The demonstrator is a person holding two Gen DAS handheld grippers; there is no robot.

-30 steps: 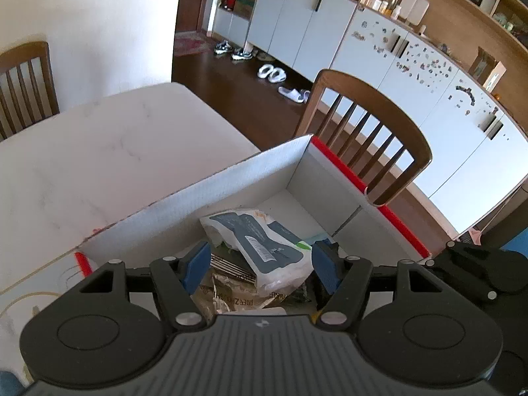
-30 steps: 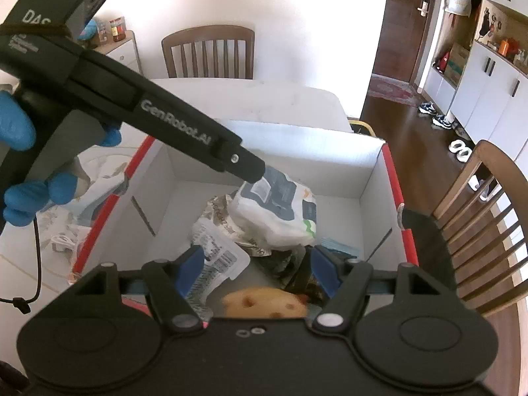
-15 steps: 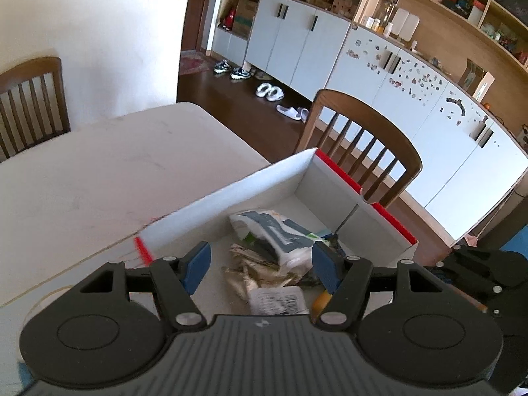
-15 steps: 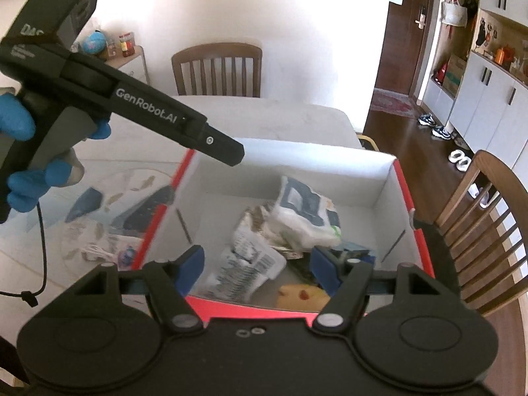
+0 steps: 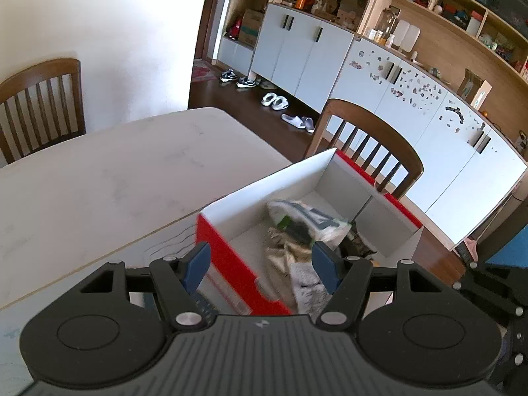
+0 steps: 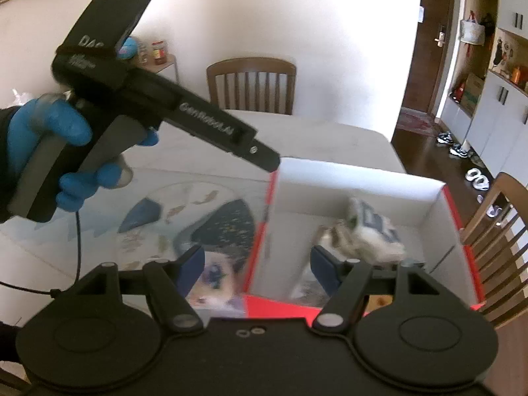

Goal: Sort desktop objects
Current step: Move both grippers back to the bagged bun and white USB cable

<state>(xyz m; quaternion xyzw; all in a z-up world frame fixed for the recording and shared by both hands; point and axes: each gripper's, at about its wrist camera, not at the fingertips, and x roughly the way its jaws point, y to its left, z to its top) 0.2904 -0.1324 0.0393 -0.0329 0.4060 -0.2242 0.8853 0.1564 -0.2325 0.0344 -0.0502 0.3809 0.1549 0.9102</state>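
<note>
**Over the red-edged box: both grippers empty, jaws apart**

On the white table (image 5: 99, 178) sits an open cardboard box (image 5: 264, 184), white inside with red outer faces and rim. Inside it lies a pile of packets: a white pouch with dark blue print (image 5: 307, 217) on top, crumpled wrappers (image 5: 283, 254) under and beside it. Right wrist view shows the same pouch (image 6: 373, 227) toward the box's far wall; detail blurred.

Left gripper (image 5: 260, 265): blue fingertips spread wide, nothing between them. It hangs above the box's near corner, straddling the red wall. From the right wrist camera it appears as a black body (image 6: 165, 105) held in a blue-gloved hand (image 6: 59, 145), its tip at the box's left rim.

Right gripper (image 6: 255, 269): fingertips likewise spread, nothing gripped. It hovers over the box's near left corner, one pad over the printed mat (image 6: 198, 224) on the table, the other over the box interior.

Wooden chairs (image 5: 366, 151) stand around the table.
</note>
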